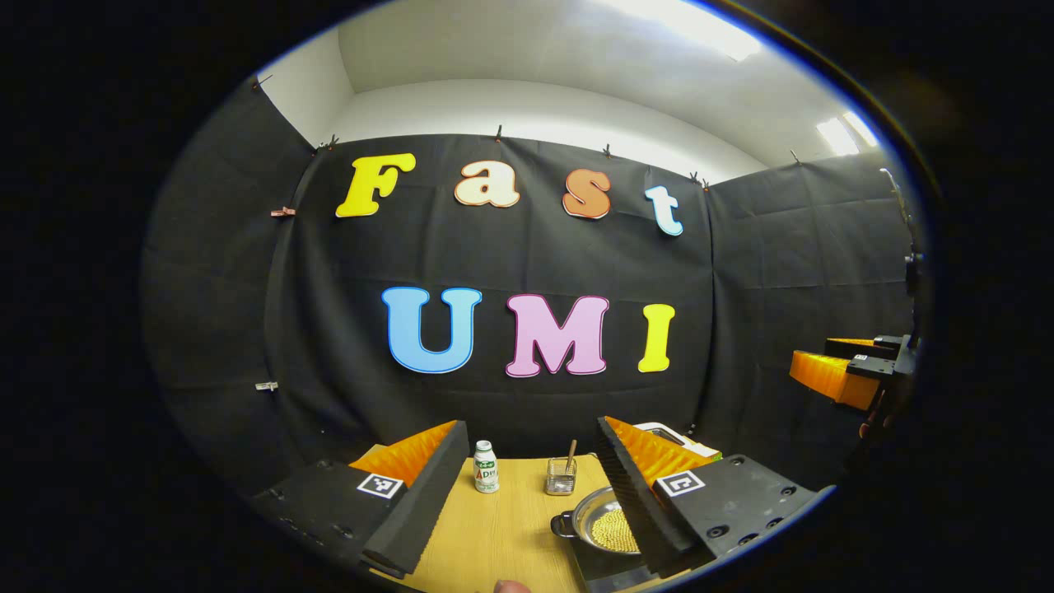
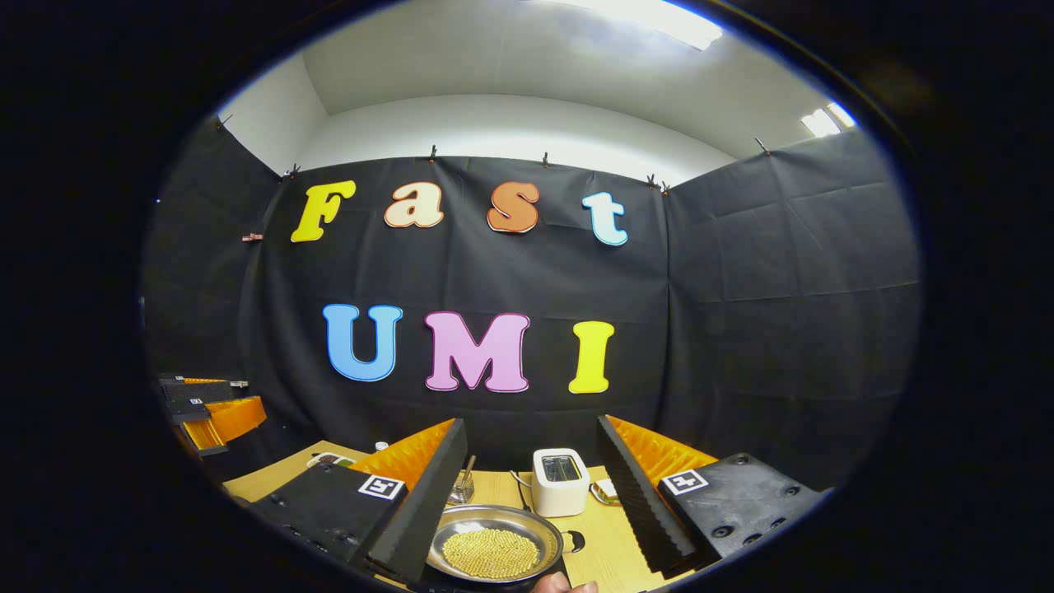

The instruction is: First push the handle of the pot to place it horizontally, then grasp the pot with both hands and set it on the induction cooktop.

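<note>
The pot (image 1: 605, 520) is a shallow metal pan filled with small yellow beads. It rests on a flat black surface (image 1: 605, 570), seemingly the induction cooktop, near the table's front. In the left gripper view a black handle (image 1: 564, 525) sticks out on its left; my right finger hides the other side. In the right gripper view the pot (image 2: 494, 545) shows a black handle (image 2: 576, 541) on its right. My left gripper (image 1: 529, 436) is open, high above and behind the pot. My right gripper (image 2: 529, 436) is also open and holds nothing. Each gripper appears in the other's view: right gripper (image 1: 856, 371), left gripper (image 2: 210, 408).
On the wooden table (image 1: 510, 527) stand a small white bottle (image 1: 486, 467) and a wire holder with a stick (image 1: 561, 476). Farther back are a white toaster (image 2: 560, 482) and a small plate of food (image 2: 605, 492). A fingertip (image 2: 564, 586) shows at the bottom edge.
</note>
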Available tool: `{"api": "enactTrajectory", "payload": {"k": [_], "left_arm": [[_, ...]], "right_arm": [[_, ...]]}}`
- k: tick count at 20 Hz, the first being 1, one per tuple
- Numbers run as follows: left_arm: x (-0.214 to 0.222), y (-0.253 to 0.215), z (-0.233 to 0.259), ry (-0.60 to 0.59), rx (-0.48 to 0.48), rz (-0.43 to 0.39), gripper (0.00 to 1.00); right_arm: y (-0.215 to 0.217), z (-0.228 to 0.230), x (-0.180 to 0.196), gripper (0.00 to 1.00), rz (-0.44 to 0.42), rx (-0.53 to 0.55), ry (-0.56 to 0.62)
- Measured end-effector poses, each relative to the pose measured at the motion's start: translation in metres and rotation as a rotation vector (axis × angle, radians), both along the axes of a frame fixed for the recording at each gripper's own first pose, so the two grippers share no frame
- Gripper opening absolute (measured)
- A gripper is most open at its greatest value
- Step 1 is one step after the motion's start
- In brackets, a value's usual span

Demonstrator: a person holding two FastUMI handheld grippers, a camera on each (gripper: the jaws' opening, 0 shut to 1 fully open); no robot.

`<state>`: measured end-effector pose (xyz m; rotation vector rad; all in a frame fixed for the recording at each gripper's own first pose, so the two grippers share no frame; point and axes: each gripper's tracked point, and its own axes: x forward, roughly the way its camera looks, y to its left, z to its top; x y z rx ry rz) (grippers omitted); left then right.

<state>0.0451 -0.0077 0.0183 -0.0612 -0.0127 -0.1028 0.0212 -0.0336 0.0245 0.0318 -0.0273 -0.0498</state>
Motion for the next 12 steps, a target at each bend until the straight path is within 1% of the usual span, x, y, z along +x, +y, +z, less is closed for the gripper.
{"api": "enactTrajectory", "payload": {"k": [1, 2, 3, 12], "left_arm": [[0.0001, 0.0002, -0.0009, 0.004, -0.001, -0.002, 0.96], [0.0001, -0.0001, -0.0005, 0.006, -0.003, -0.002, 0.96], [-0.0003, 0.0005, 0.0003, 0.005, -0.003, -0.003, 0.96], [0.004, 0.0068, -0.001, 0.011, 0.017, 0.005, 0.96]], "right_arm": [[0.0024, -0.0012, -0.0007, 0.97, 0.003, -0.001, 0.004], [0.0031, -0.0007, -0.0012, 0.92, 0.003, -0.002, 0.003], [0.0025, -0.0001, -0.0002, 0.97, 0.003, -0.004, -0.001], [0.0048, -0.0029, 0.0051, 0.97, 0.003, -0.007, 0.006]]}}
